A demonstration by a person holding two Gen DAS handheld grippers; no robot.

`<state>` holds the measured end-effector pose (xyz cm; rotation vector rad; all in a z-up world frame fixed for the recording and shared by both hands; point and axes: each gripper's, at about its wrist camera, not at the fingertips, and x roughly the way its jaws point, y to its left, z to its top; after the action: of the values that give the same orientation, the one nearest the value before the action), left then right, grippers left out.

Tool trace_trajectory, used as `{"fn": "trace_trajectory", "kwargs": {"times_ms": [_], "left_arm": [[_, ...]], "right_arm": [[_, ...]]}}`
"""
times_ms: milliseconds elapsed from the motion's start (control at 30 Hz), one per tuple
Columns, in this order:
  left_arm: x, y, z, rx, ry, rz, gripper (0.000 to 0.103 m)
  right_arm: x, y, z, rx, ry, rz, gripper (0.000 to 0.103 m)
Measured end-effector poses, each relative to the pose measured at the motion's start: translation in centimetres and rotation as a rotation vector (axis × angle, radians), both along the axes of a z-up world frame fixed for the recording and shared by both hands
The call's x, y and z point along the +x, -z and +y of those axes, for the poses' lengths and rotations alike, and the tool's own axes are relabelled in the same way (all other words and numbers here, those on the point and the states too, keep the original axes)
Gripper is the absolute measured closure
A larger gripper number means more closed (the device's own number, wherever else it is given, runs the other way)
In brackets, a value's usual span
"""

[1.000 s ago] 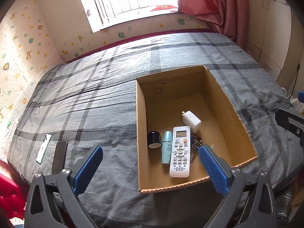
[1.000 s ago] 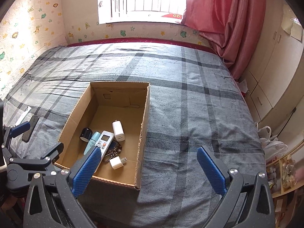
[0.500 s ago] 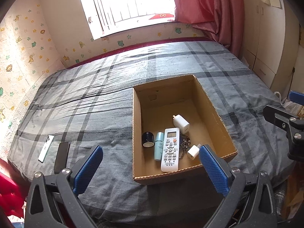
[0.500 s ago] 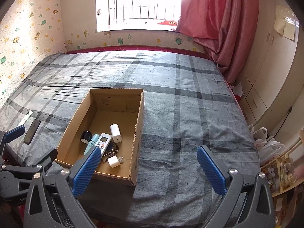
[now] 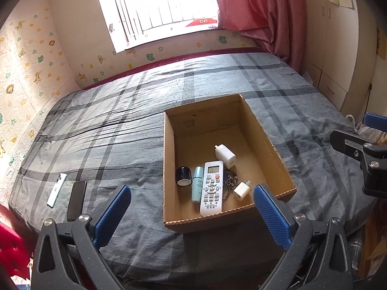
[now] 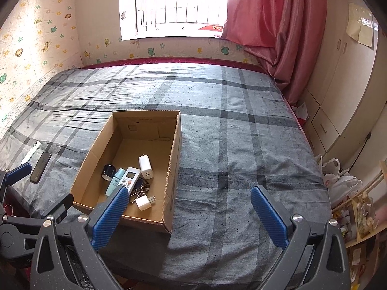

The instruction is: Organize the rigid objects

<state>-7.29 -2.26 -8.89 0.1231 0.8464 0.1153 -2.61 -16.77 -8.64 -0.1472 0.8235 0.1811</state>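
Lying loose on the plaid bedspread [image 5: 121, 125], well left of the cardboard box [image 5: 169, 169] — a white phone [image 5: 57, 189] and a black phone [image 5: 77, 200], side by side; sitting inside the box — remote [image 5: 212, 187], teal bottle [image 5: 197, 183], dark jar [image 5: 183, 176], keys [image 5: 229, 181], two white chargers [image 5: 225, 154]; hovering spread wide and holding nothing — left gripper [image 5: 191, 217] and right gripper [image 6: 188, 220]; hanging by the bright window [image 6: 179, 7], a pink curtain [image 6: 266, 24].

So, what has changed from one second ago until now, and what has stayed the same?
Both grippers, the left gripper and the right gripper, drew back from the cardboard box, open and empty, so it looks smaller and farther. Nothing was gripped or released. The remote, both chargers, bottle, jar and keys lie unmoved in the box; two phones stay on the bed.
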Motion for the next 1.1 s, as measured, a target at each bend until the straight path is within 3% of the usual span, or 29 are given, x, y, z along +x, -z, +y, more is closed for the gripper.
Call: {"fn": "trace_trajectory", "kwargs": {"times_ms": [1100], "left_arm": [[0.2, 1.1, 0.4, -0.010, 0.015, 0.024, 0.000]], "right_arm": [[0.4, 0.5, 0.5, -0.009, -0.003, 0.013, 0.000]]}}
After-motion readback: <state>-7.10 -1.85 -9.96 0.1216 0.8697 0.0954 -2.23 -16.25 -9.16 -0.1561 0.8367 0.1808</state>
